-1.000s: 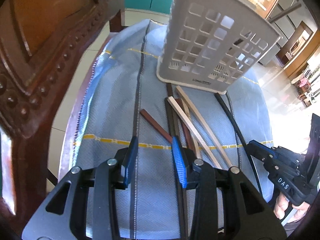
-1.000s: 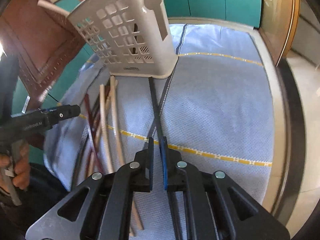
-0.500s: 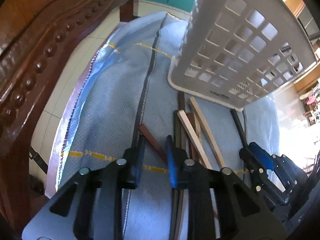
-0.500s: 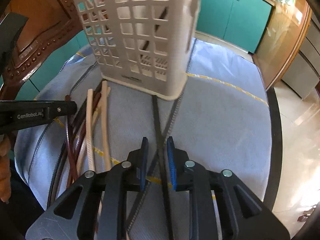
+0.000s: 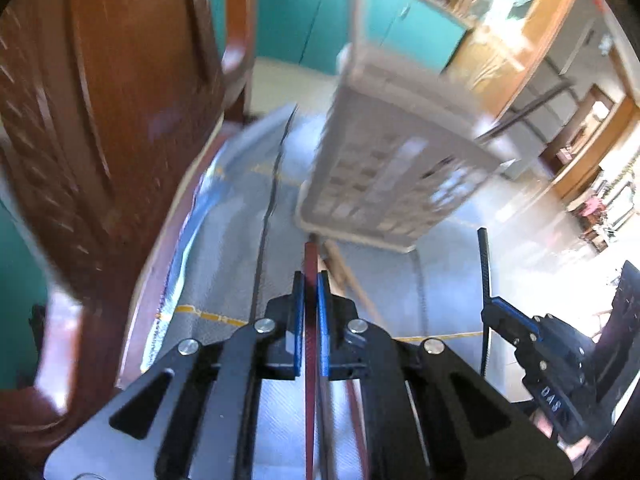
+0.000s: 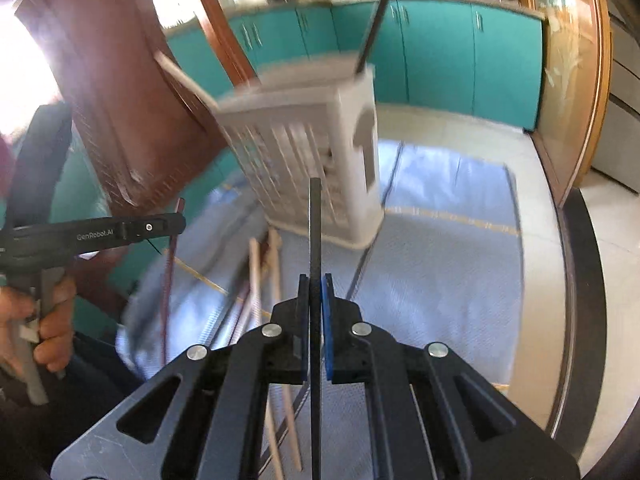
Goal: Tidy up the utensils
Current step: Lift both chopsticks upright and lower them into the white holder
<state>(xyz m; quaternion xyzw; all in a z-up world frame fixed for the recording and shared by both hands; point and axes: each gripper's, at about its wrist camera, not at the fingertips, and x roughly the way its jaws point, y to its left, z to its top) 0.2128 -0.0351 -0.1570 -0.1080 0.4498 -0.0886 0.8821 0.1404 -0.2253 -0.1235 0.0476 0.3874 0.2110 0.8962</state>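
Blue cloth (image 6: 440,272) covers my table, and I hold one chopstick in each gripper beside the white basket (image 6: 320,152).

My left gripper (image 5: 311,316) is pressed together on a dark red chopstick (image 5: 310,260), whose tip points at the foot of the basket. My right gripper (image 6: 315,320) is pinching a black chopstick (image 6: 315,224) that stands up in front of the basket. At least one dark stick (image 6: 376,16) already leans out of the top of the basket, so a part of the work seems done. Both held sticks are not yet inside. Pale wooden chopsticks (image 6: 264,264) and some darker ones lie on the cloth just before the basket, so I judge the task about half finished.
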